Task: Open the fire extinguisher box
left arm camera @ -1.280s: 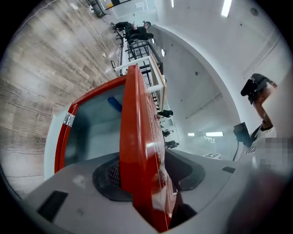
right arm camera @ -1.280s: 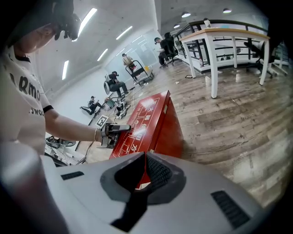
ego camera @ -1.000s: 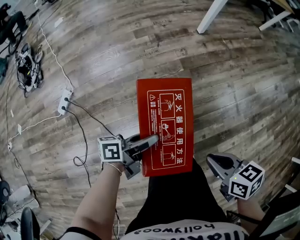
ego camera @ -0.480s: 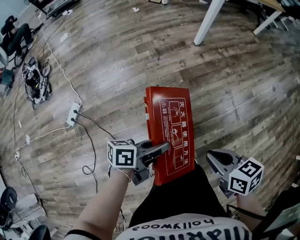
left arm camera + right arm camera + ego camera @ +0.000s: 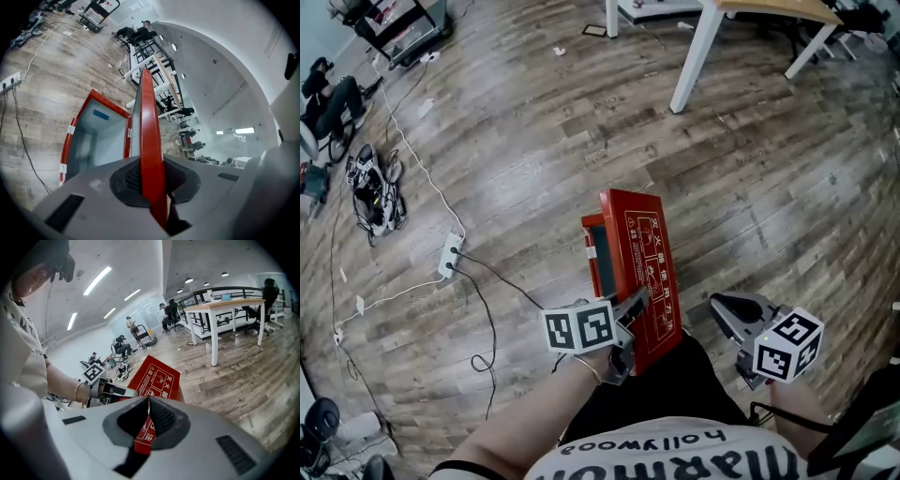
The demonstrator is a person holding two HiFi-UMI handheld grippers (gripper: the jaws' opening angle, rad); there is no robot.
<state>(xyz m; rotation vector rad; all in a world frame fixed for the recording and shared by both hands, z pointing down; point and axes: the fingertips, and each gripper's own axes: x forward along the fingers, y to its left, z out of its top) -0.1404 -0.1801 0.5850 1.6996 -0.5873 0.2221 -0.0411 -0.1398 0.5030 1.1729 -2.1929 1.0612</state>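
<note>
Your left gripper is closing its jaws on the near edge of the red lid, and the pads press on it. The lid runs straight out between them, tilted up off the fire extinguisher box, which lies open on the floor just left of those jaws. Your right gripper is clenched and empty, with the lid ahead of its jaws and apart from them.

shirt: white, black lettering | lower garment: black | left wrist: bracelet
</note>
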